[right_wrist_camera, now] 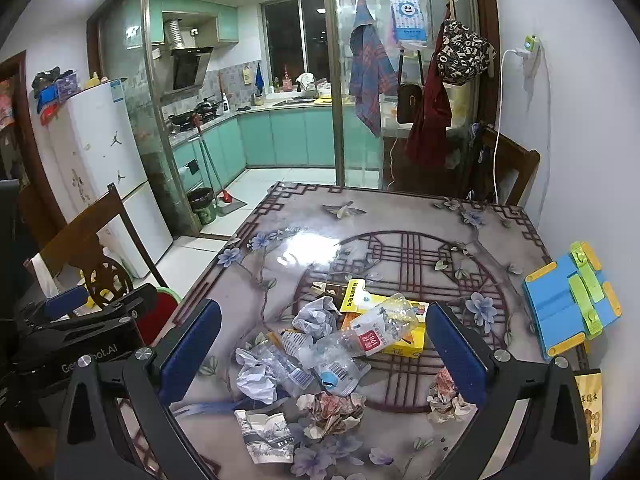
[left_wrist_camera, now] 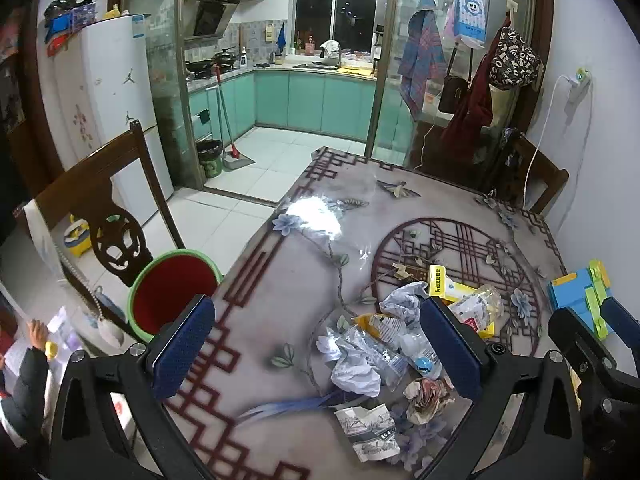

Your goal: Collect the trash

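table (right_wrist_camera: 520,240) | bottle (right_wrist_camera: 384,326) long axis up-right | left gripper (left_wrist_camera: 320,344), right gripper (right_wrist_camera: 324,344) wide, empty

From my left gripper (left_wrist_camera: 316,344) camera I see two matte black plastic arms rising from the lower corners of the frame, each shaped as a triangular frame with a cut-out opening. Silver round screw heads sit on each arm near the finger base. Each finger ends in a flat rectangular pad (left_wrist_camera: 182,350) covered in dark blue dimpled rubber. My right gripper (right_wrist_camera: 324,352) looks the same: black triangular arms, silver screws, blue textured pads (right_wrist_camera: 456,354). At the left edge of the right view, the other gripper's black body carries pale lettering, partly hidden, reading "Ge" then "ot.AI", with a blue pad above it.
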A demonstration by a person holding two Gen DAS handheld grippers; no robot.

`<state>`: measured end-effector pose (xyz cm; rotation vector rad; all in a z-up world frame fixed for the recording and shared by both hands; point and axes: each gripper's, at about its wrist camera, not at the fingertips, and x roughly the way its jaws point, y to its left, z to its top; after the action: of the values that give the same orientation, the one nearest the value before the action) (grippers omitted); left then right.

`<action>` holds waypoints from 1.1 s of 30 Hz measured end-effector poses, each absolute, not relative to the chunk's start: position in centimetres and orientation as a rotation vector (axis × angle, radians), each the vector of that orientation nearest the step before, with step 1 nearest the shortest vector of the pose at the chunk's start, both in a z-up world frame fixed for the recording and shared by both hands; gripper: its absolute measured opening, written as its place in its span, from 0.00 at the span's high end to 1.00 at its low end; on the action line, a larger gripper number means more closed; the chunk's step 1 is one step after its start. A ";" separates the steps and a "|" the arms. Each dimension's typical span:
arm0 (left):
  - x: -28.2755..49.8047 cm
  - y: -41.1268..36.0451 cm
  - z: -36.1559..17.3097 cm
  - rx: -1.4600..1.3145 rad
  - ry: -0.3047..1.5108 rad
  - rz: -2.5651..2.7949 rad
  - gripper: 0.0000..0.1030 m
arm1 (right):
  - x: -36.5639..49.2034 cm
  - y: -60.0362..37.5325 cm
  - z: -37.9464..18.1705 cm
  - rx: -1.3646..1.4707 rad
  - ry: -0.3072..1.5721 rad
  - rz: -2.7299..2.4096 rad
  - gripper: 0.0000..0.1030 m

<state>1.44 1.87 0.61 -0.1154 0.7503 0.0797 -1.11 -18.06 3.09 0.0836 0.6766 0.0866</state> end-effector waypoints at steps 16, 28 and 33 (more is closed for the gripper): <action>1.8 1.7 0.5 -0.107 0.754 0.085 0.00 | -0.7 -17.9 3.7 0.063 0.658 0.092 0.01; 1.9 1.8 0.4 -0.108 0.758 0.094 0.00 | -0.6 -17.8 3.4 0.063 0.665 0.093 0.01; 2.1 1.4 0.0 -0.100 0.769 0.096 0.00 | -0.1 -18.3 2.8 0.067 0.680 0.098 0.01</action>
<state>2.13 1.40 0.01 -0.1000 0.7691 0.0960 -0.12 -18.28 2.77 0.0672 0.6801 0.0977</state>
